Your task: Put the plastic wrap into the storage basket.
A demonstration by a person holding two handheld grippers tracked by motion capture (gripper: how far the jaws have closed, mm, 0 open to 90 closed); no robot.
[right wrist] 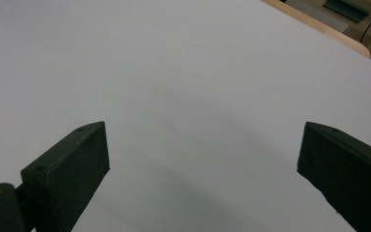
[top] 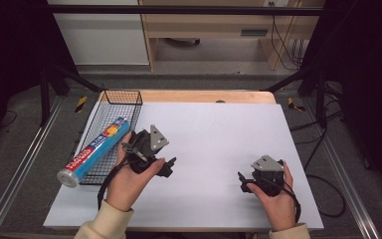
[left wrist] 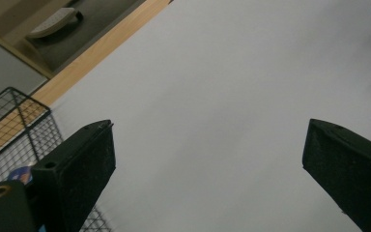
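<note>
Jaws of both grippers gape empty; high view adds the roll (top: 95, 150) across the basket (top: 122, 94).

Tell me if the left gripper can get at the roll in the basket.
Probably yes. The left gripper is open and empty, just right of the wire basket. The roll lies slanted with one end over the near rim, nothing covering it.
</note>
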